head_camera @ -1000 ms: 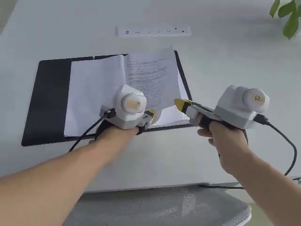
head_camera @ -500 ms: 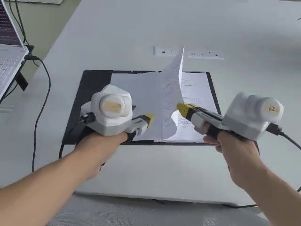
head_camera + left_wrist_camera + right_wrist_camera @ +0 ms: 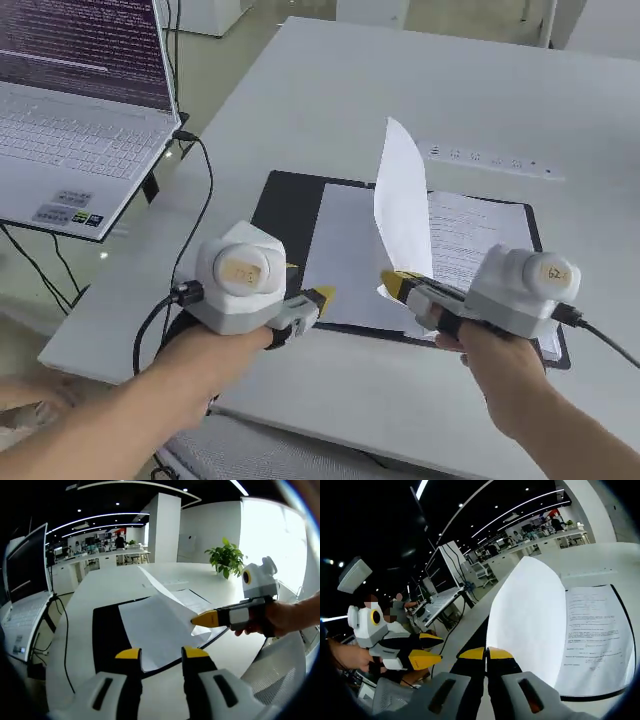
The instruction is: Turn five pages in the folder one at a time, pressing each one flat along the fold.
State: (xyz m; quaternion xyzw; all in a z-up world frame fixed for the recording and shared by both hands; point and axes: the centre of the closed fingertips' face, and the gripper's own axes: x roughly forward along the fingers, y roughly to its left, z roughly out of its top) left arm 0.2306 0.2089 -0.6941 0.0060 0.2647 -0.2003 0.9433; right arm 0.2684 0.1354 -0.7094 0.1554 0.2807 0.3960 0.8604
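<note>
Black folder [image 3: 285, 208] open flat on white table [image 3: 330, 90], R gripper [image 3: 392, 284] at its near edge, jaws pinched on lower corner of one page [image 3: 400, 195], sheet upright over the fold, L gripper [image 3: 322, 297] jaws spread, empty, just left of pg.

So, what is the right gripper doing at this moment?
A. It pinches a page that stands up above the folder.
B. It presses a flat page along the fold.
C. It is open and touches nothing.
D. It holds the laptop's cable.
A: the right gripper has its jaws shut on the lower edge of the page, which stands up, curved, above the open folder.
</note>
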